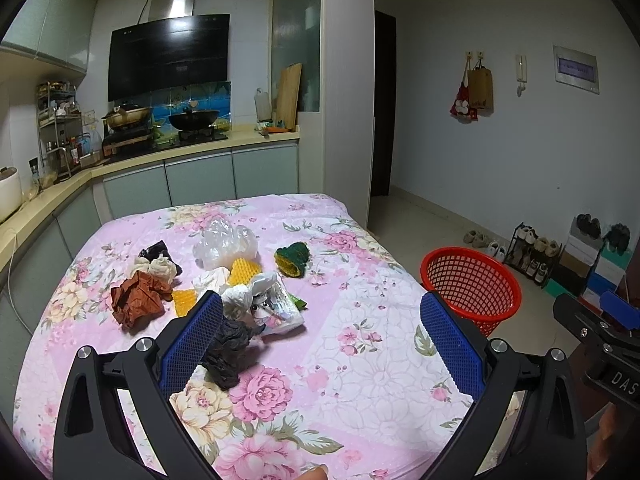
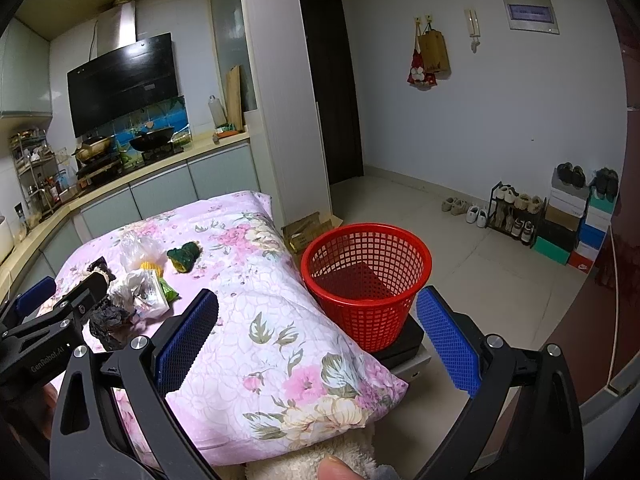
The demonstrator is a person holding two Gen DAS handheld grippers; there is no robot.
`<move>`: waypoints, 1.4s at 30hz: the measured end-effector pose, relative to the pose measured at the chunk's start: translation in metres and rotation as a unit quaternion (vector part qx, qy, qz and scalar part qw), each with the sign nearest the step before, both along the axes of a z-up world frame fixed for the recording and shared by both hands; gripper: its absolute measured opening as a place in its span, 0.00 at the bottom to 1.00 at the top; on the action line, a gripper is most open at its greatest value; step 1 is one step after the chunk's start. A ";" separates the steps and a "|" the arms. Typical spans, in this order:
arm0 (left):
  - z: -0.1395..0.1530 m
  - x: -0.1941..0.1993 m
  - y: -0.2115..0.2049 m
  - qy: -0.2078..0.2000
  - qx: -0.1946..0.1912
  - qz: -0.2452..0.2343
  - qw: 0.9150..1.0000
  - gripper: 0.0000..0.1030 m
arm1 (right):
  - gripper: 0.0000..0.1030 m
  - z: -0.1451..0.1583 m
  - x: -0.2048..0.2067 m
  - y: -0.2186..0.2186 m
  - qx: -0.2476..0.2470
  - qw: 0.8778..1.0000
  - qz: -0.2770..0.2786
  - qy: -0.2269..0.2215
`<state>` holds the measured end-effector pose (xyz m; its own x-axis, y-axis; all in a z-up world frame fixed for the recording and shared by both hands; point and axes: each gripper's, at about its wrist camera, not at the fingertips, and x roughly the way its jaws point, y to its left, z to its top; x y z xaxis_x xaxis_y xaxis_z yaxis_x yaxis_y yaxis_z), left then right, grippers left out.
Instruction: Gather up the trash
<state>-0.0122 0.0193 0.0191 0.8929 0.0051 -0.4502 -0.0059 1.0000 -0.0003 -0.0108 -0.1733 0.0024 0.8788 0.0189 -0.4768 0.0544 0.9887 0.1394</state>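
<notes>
Left gripper (image 1: 320, 344): two black rigid arms with elongated cut-out slots, each tipped by a blue pad (image 1: 192, 344) with a fine gridded, knobbed texture; round silver screw heads (image 1: 145, 344) at the pivot points. Seen from the right wrist view, its black side body carries white lettering "GenRobot.AI". Right gripper (image 2: 318, 338): same build, black arms, blue textured pads (image 2: 450, 344), silver screws (image 2: 493, 341). From the left wrist view its black housing shows white letters "DAS", the remainder cut off at the edge. A fingertip (image 2: 334, 468) shows at the bottom edge.
</notes>
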 end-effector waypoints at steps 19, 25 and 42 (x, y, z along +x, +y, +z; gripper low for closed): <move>-0.012 0.014 0.017 0.024 -0.012 0.012 1.000 0.93 | 0.93 -0.010 0.014 0.003 -0.003 1.000 0.007 0.018; -0.027 0.030 0.045 0.055 -0.028 0.032 0.998 0.93 | 0.93 -0.022 0.033 0.020 -0.007 0.999 0.032 0.038; -0.058 0.028 0.163 0.120 -0.071 0.097 0.986 0.93 | 0.93 -0.062 0.093 0.061 0.021 0.987 0.103 0.123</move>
